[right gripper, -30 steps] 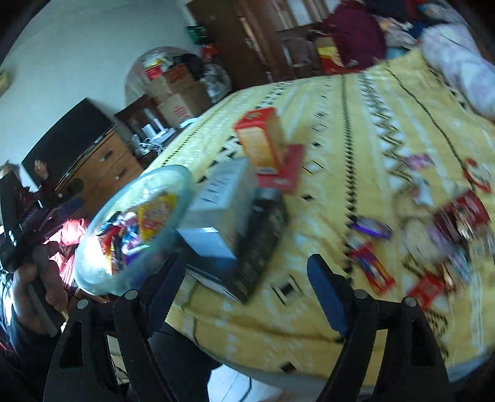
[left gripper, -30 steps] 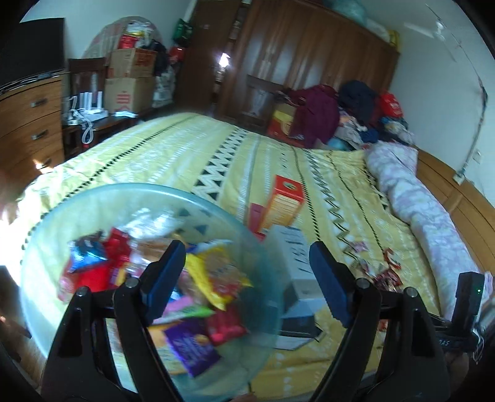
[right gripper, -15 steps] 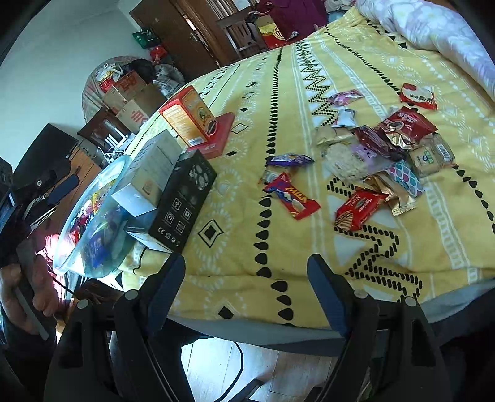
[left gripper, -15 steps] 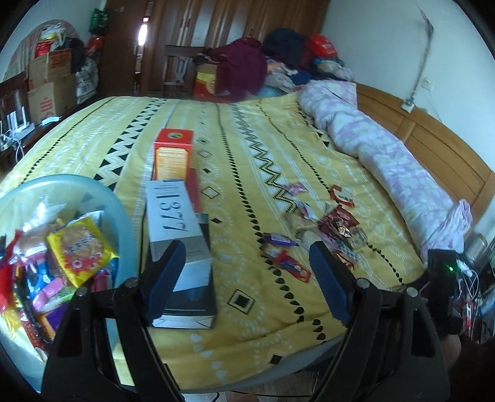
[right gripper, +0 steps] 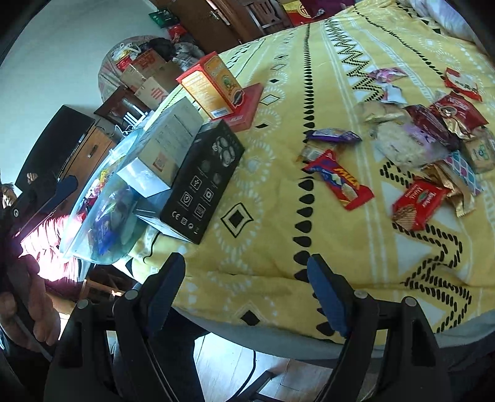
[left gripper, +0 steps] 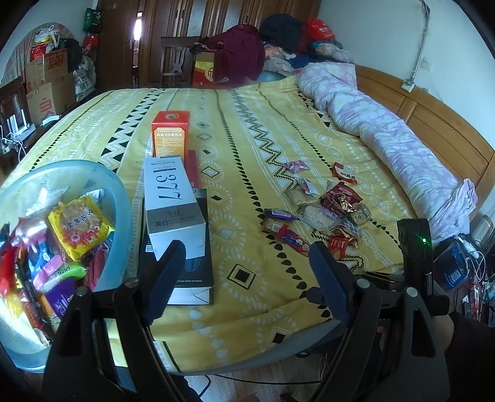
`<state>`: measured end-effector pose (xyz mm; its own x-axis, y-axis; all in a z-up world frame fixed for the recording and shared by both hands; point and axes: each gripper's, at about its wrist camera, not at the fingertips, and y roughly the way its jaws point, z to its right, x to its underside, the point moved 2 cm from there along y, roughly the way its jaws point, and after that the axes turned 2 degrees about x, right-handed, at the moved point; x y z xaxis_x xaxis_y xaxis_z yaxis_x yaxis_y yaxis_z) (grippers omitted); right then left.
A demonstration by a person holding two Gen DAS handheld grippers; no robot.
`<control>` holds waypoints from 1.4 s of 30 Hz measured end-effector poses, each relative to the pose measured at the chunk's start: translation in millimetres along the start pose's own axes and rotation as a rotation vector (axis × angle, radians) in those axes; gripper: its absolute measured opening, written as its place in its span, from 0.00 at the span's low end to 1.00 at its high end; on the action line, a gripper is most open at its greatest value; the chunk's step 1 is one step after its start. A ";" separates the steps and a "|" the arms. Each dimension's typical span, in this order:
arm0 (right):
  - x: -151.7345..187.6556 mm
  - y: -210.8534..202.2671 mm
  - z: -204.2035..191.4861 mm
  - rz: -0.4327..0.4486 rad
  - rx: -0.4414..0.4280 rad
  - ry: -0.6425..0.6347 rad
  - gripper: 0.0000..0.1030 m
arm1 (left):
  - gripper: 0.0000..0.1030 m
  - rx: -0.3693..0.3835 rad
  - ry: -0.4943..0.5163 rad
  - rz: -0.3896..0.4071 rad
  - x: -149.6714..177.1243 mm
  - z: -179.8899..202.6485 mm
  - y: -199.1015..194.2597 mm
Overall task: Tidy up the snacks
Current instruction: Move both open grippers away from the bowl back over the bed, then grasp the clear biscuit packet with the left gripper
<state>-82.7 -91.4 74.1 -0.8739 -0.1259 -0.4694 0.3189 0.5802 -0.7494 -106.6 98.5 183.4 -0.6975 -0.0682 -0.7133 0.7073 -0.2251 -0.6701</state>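
So the loose snacks (left gripper: 328,213) were scattered in a messy little pile on the yellow bedspread (left gripper: 247,130), around 3 o'clock in the left wrist view. Mostly red and gold wrappers, plus a purple one (right gripper: 334,135) and a red bar (right gripper: 338,184) lying flat at the 9 o'clock edge of the pile. The clear bowl (left gripper: 108,185) sat way over at 9 o'clock on the bed's edge, already stuffed with packets, a yellow one (left gripper: 77,227) on top.

Yellow-covered bed (left gripper: 247,102), wooden wardrobe (left gripper: 185,27), white walls (left gripper: 371,31)
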 end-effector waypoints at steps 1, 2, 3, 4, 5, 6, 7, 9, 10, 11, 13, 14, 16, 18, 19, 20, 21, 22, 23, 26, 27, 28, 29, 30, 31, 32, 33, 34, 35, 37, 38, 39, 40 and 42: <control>0.2 0.2 -0.2 -0.001 -0.002 0.000 0.81 | 0.80 0.004 0.003 -0.003 0.9 2.6 0.2; 0.8 0.5 0.2 -0.002 -0.003 0.001 0.81 | 0.80 0.009 0.006 -0.006 1.5 4.9 0.6; 1.9 0.5 1.1 -0.004 -0.002 0.006 0.81 | 0.80 0.014 0.009 -0.010 2.5 7.7 1.7; 3.5 0.4 2.3 -0.006 -0.002 0.010 0.81 | 0.80 0.017 0.011 -0.012 3.4 9.8 2.5; 4.4 0.1 3.4 -0.007 0.000 0.014 0.81 | 0.80 0.022 0.016 -0.013 4.1 12.9 3.1; 5.1 -0.9 4.7 -0.007 0.002 0.017 0.81 | 0.80 0.026 0.019 -0.016 5.1 14.8 3.9; 6.2 -2.1 6.2 -0.004 0.005 0.019 0.81 | 0.80 0.030 0.019 -0.019 5.6 16.4 4.8; 7.9 -5.1 11.1 0.000 0.011 0.028 0.81 | 0.80 0.041 0.017 -0.026 7.0 20.2 7.1; 9.2 -6.9 14.1 0.002 0.016 0.033 0.81 | 0.80 0.048 0.017 -0.031 7.9 23.1 9.0; 10.4 -9.2 16.8 0.006 0.025 0.034 0.81 | 0.80 0.057 0.020 -0.039 8.7 27.0 12.0; 11.4 -15.9 21.7 0.018 0.040 0.036 0.81 | 0.80 0.077 0.029 -0.050 9.8 35.3 18.5; 12.7 -22.4 25.1 0.033 0.057 0.035 0.81 | 0.80 0.094 0.033 -0.058 10.6 40.7 24.5; 15.1 -32.3 31.6 0.052 0.087 0.028 0.81 | 0.80 0.131 0.026 -0.086 12.6 51.1 41.7; 19.1 -42.7 43.5 0.072 0.127 0.027 0.81 | 0.80 0.162 0.014 -0.117 15.2 59.7 60.9; 22.2 -47.4 51.7 0.081 0.148 0.032 0.81 | 0.80 0.166 0.011 -0.134 16.0 63.4 73.2; 24.4 -50.4 58.9 0.086 0.163 0.038 0.81 | 0.80 0.172 -0.002 -0.158 16.4 66.4 90.3; 27.6 -53.0 67.8 0.087 0.173 0.053 0.81 | 0.80 0.178 -0.020 -0.171 16.4 66.3 103.0; 30.7 -55.0 76.5 0.084 0.175 0.072 0.81 | 0.80 0.178 -0.044 -0.174 14.9 64.7 116.0; 34.0 -57.5 87.4 0.084 0.180 0.094 0.81 | 0.79 0.176 -0.066 -0.175 13.5 61.9 126.2; 38.6 -62.4 109.3 0.082 0.187 0.131 0.81 | 0.79 0.139 -0.112 -0.179 3.0 50.3 160.7; 39.0 -63.8 116.8 0.083 0.184 0.144 0.81 | 0.79 0.125 -0.106 -0.186 -0.3 48.7 172.1; 38.9 -64.8 123.3 0.085 0.184 0.153 0.81 | 0.79 0.111 -0.092 -0.203 -3.2 47.7 185.1; 38.8 -65.8 128.7 0.088 0.184 0.161 0.81 | 0.79 0.102 -0.081 -0.233 -5.1 47.3 200.7; 37.9 -65.7 136.0 0.091 0.183 0.173 0.81 | 0.79 0.104 -0.073 -0.255 -6.2 47.5 209.6; 37.6 -65.7 141.6 0.093 0.182 0.182 0.81 | 0.79 0.112 -0.059 -0.283 -6.3 48.8 221.1; 37.1 -65.1 147.2 0.094 0.181 0.191 0.81 | 0.79 0.102 -0.036 -0.308 -4.7 51.3 233.4; 36.7 -64.1 154.2 0.096 0.180 0.203 0.81 | 0.79 0.089 -0.021 -0.322 -3.7 51.9 241.5; 36.4 -63.2 159.3 0.097 0.178 0.214 0.81 | 0.79 0.080 -0.007 -0.342 -1.5 52.5 250.0; 36.4 -62.5 163.5 0.099 0.175 0.225 0.81 | 0.79 0.069 -0.001 -0.357 0.6 52.5 257.8; 36.4 -60.8 171.1 0.104 0.170 0.244 0.81 | 0.79 0.047 -0.003 -0.363 1.4 50.6 267.8; 36.7 -60.7 173.9 0.103 0.167 0.247 0.81 | 0.79 0.040 -0.003 -0.361 0.8 50.3 271.9; 37.3 -59.9 176.2 0.099 0.166 0.250 0.81 | 0.77 0.035 -0.001 -0.355 0.0 49.5 274.9; 37.9 -59.3 178.1 0.097 0.163 0.254 0.81 | 0.70 0.028 0.009 -0.350 -1.0 50.1 277.3; 39.1 -58.5 182.1 0.092 0.159 0.261 0.81 | 0.51 -0.014 0.049 -0.354 -1.5 50.0 282.2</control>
<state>-68.8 -276.7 14.5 -0.8969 0.1434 -0.4184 0.4362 0.4439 -0.7828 88.3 -13.6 5.6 -0.8933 0.0584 -0.4456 0.4249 -0.2133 -0.8798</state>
